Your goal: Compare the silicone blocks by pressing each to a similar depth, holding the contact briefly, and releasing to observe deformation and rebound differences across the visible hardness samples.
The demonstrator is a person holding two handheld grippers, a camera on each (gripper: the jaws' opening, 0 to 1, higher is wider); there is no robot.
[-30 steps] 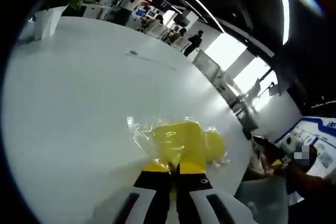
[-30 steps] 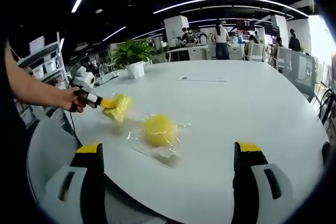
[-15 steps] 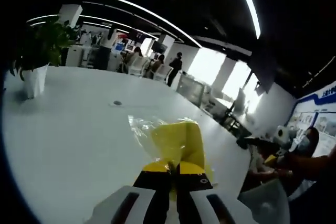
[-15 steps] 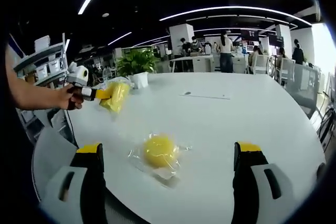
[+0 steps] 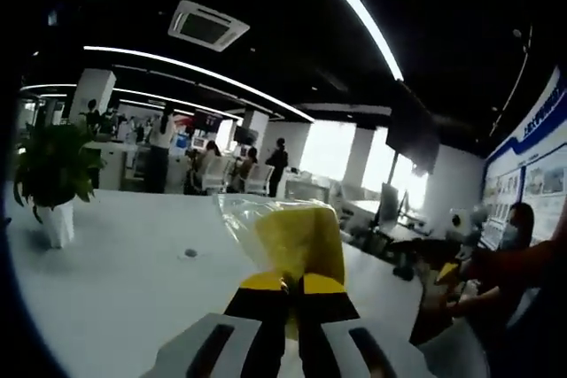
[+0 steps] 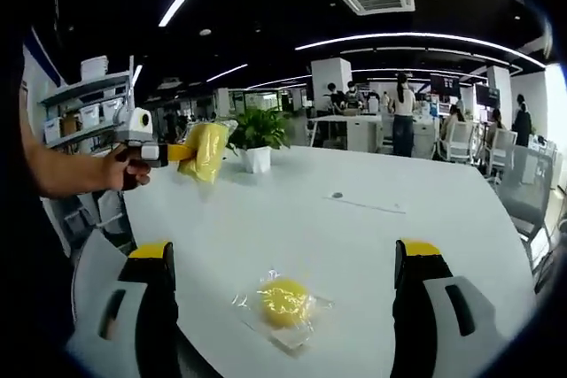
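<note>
Blocks first: you have two yellow silicone samples, each in a clear bag. The square block point(image 5: 299, 238) is pinched between your left gripper point(image 5: 291, 282) jaws, which are closed on it, and it is held up in the air above the table point(image 5: 106, 281). In the right gripper view that same block point(image 6: 205, 150) hangs at the tip of the left gripper point(image 6: 168, 153), held in your hand point(image 6: 120, 170), well clear of the tabletop. The round block point(image 6: 283, 301) lies in its bag on the table point(image 6: 372, 236), between and just ahead of the right gripper point(image 6: 283, 263) jaws, which stand wide apart and grip nothing.

Judging from this, you are in the hold phase on the square sample. It looks as though the jaws grip it at its near edge, through the bag, so part of what you feel may be film slipping rather than silicone giving. Hold the squeeze steady and keep your wrist still, so the contact does not creep. When you let go, open smoothly and do it low over the table, since a block released at this height would drop and you would miss the rebound.

For a fair comparison, close on the round block to the same depth and for the same short pause. Centre it between the jaws, because a round shape may roll out sideways.
</note>
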